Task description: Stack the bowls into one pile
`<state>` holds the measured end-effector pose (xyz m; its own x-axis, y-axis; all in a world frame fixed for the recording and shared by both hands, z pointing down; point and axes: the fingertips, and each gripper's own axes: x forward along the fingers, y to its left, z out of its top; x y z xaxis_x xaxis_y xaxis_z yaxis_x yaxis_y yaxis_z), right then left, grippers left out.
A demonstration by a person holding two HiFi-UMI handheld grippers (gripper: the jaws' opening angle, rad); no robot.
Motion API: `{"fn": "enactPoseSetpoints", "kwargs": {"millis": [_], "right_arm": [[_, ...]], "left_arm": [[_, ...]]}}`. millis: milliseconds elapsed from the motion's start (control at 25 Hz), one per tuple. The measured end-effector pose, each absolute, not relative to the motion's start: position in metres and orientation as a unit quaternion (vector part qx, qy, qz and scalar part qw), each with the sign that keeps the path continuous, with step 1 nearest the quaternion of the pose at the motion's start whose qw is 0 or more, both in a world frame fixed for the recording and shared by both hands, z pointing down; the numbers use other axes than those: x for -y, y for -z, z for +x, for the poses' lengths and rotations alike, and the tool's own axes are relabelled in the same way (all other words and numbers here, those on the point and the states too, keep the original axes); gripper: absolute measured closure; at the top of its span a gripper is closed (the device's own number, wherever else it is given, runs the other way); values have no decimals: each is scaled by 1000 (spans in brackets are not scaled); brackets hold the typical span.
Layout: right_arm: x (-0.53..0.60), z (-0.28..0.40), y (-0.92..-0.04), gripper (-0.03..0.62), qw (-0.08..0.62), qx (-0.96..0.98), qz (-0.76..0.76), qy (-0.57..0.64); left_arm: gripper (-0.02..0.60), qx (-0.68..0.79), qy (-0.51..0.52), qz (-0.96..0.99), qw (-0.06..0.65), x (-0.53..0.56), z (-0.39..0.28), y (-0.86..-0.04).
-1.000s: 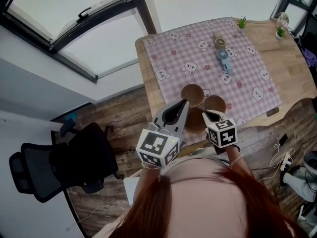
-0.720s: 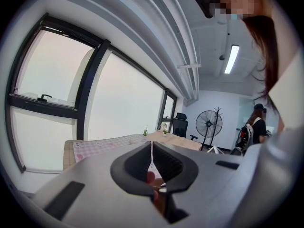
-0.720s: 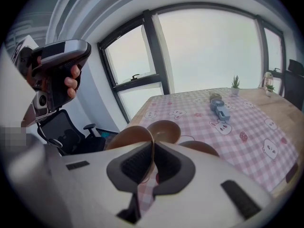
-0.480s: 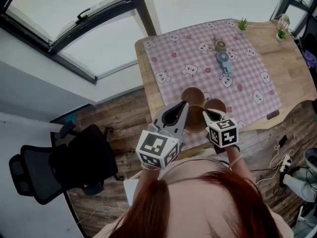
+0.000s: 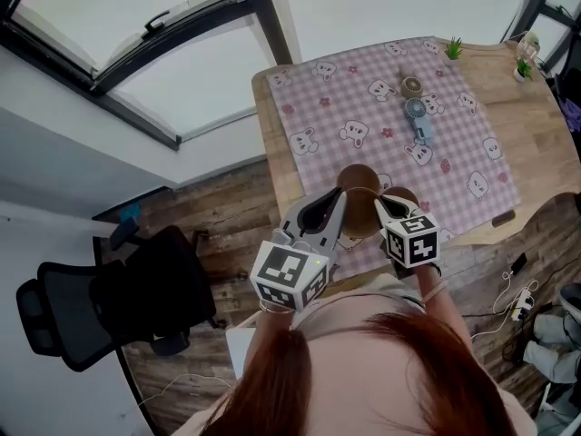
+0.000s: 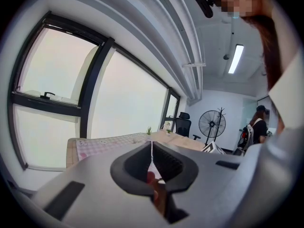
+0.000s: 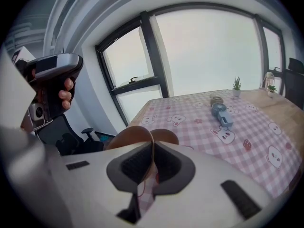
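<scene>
Your right gripper (image 5: 386, 209) is clamped on the rim of a brown bowl (image 5: 361, 218), which lies to the left of its jaws near the front edge of the pink checked cloth (image 5: 345, 98). A second bowl (image 5: 359, 177) sits just beyond it, straight ahead (a third bowl (image 5: 402, 194) peeks out on the right). Stacking probably needs only a short forward carry. Your left gripper (image 5: 336, 200) is closed on nothing and tilted upward.

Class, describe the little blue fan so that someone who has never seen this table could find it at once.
Start at the wooden table and its pink checked cloth. On the cloth's far half the blue fan lies flat, handle towards the near edge. It is the only blue thing there, unlike the brown bowls.
</scene>
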<state>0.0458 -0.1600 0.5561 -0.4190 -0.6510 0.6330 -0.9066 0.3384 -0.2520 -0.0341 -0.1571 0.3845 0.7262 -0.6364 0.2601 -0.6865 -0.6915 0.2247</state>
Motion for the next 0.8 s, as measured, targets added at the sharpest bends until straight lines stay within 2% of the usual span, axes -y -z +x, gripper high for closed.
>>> {"fn": "enactPoseSetpoints", "kwargs": {"millis": [800], "right_arm": [[196,46,-568,579,228,788,491,-293]], "left_arm": [[569,369,-90,909,172,173,-41,-398]]}}
